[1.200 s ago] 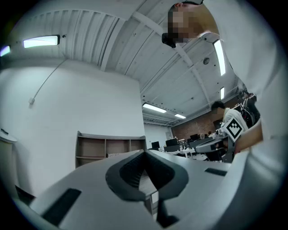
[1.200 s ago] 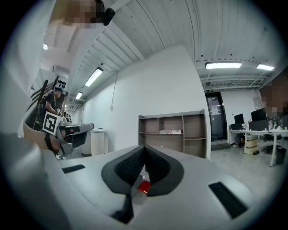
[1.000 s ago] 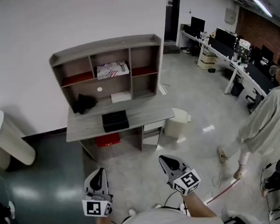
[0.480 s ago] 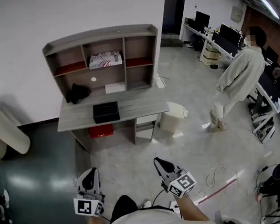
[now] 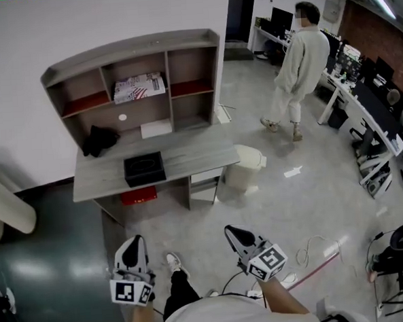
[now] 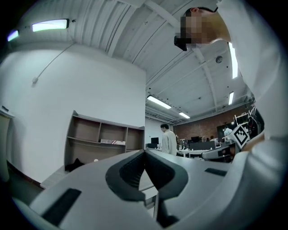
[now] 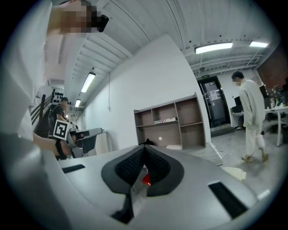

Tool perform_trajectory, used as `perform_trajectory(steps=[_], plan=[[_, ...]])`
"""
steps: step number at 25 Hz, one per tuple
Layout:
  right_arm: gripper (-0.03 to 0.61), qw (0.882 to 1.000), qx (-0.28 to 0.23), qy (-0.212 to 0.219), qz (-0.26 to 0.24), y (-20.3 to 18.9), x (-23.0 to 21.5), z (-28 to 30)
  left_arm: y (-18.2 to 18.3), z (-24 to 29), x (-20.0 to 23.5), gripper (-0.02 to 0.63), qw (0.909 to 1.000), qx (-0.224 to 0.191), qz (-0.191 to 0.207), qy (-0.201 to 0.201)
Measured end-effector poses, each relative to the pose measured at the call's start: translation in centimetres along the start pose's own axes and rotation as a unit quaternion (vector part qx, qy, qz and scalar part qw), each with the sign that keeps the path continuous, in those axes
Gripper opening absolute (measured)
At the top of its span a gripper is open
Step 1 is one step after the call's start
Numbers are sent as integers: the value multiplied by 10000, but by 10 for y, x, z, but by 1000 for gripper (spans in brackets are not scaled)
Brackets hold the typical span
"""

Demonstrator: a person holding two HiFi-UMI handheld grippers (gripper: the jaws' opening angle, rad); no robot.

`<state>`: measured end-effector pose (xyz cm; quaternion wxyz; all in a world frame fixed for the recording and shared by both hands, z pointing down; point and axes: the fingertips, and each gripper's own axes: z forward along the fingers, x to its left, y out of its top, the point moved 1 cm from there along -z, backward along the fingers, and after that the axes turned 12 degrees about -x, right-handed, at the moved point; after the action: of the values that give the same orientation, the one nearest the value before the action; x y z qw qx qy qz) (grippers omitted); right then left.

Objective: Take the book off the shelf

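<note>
The book (image 5: pixel 139 86), white with a red and dark print, lies flat in the middle upper compartment of the grey shelf unit (image 5: pixel 187 42) on a desk against the white wall. It also shows small and far off in the left gripper view (image 6: pixel 112 142) and in the right gripper view (image 7: pixel 165 120). My left gripper (image 5: pixel 130 245) and right gripper (image 5: pixel 234 232) are held low over the floor, well short of the desk. Both point toward the shelf. Each is shut with its pads together and nothing between them.
On the desk top (image 5: pixel 201 153) are a black box (image 5: pixel 144 168), a black bundle (image 5: pixel 98 139) and a white sheet (image 5: pixel 156 128). A red box (image 5: pixel 138 195) sits under the desk, a white bin (image 5: pixel 246 169) beside it. A person (image 5: pixel 297 62) walks at the back right. Cables (image 5: pixel 316 252) lie on the floor.
The person in pale clothes has walked from the right side to the back of the room. The desk has slid left in the head view. My leg and shoe now show between the grippers.
</note>
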<state>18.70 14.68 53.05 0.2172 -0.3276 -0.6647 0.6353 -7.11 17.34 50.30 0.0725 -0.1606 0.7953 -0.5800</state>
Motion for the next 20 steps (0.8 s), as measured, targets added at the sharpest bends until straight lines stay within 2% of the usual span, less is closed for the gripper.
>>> perform_trajectory(steps=[4,8,13,16,20], plan=[[23,9999,104,-1,-37,3,-18,42,2,32,30,17,9999,-163,-42,11],[23,9990,74,365,-241,19,-22,137,-5,76,104,17,9994,-165,-217,226],[23,9983,-10,454,-369,31,-31,231,-8,144,169,17,9987,-324,-381,-8],[23,9984,30,383,-403,30,-43,256,-15,179,187,17,9976,-386,-559,-116],[23,9995,202,36,-227,21,-74,263,-27,208,192,17,9957,-360,-822,-232]])
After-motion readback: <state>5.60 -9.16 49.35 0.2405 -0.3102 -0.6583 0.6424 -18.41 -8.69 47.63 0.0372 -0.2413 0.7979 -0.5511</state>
